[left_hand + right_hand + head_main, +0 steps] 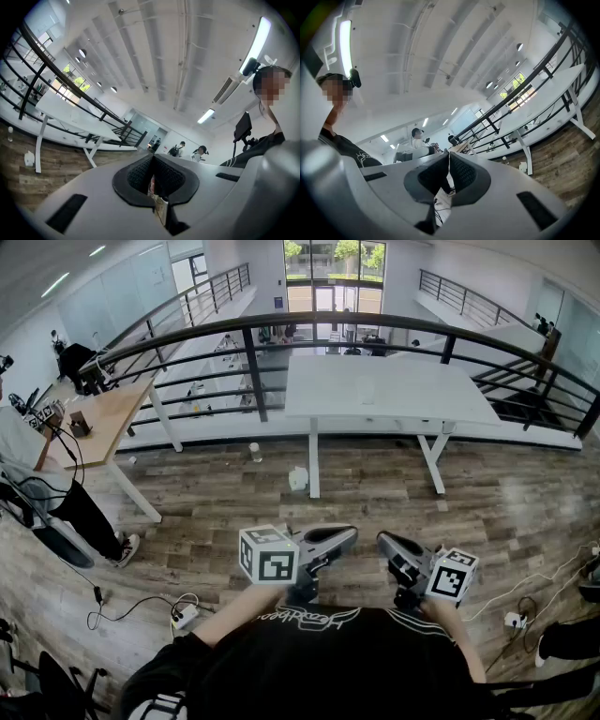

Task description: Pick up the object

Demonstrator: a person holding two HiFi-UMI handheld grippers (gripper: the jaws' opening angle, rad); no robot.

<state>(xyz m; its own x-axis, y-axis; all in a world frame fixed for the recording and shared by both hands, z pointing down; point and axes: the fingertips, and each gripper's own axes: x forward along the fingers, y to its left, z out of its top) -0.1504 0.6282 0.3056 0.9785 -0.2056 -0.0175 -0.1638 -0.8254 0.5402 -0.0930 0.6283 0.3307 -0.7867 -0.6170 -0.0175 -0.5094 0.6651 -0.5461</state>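
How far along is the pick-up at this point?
Done: nothing yet. In hand: nothing. The left gripper and right gripper are both shut and empty, held close to the person's chest. Left: the whole pick-up. The only loose things I can make out are a small white container and a cup on the floor by the white table, away from both grippers.
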